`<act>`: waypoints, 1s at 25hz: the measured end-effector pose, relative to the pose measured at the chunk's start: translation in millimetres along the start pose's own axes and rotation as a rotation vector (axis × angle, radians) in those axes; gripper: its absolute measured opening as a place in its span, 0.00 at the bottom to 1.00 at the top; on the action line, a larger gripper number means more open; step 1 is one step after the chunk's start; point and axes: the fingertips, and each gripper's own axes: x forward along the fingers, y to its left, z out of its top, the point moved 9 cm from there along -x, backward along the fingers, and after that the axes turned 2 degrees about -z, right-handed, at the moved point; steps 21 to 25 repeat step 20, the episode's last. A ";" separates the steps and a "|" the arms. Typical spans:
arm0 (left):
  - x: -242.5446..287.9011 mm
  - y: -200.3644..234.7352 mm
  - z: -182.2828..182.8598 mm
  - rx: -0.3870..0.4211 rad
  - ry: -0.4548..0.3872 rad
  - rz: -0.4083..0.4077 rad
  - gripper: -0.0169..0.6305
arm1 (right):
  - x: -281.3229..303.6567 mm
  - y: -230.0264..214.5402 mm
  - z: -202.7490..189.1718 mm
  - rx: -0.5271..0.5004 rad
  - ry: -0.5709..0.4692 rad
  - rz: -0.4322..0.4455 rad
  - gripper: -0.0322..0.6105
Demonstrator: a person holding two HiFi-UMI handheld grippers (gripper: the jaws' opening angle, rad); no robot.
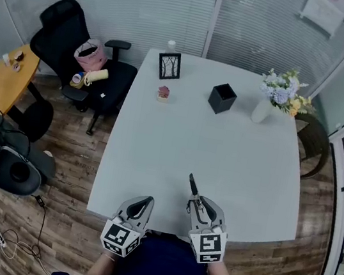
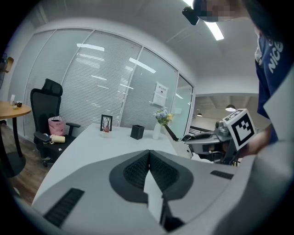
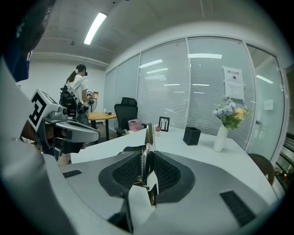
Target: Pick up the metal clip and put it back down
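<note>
My right gripper [image 1: 195,201] hovers over the white table's [image 1: 223,142] near edge, shut on the metal clip [image 1: 193,185], whose dark tip sticks out forward past the jaws. In the right gripper view the metal clip [image 3: 148,137] stands upright between the ribbed pads [image 3: 129,170], its shiny blade pointing up and away. My left gripper [image 1: 142,205] is shut with nothing in it, held beside the right one at the table's front edge. In the left gripper view its pads [image 2: 138,169] meet, and the right gripper [image 2: 206,140] with the clip shows at the right.
Far across the table stand a small picture frame [image 1: 169,65], a tiny potted plant [image 1: 163,93], a black square holder [image 1: 221,98] and a vase of flowers [image 1: 274,98]. A black office chair [image 1: 75,53] with bags stands left of the table. A person [image 3: 78,92] stands in the background.
</note>
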 end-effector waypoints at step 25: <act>-1.5 7.4 1.3 0.001 -0.006 0.037 0.03 | 3.9 0.8 3.5 -0.017 -0.015 -0.003 0.21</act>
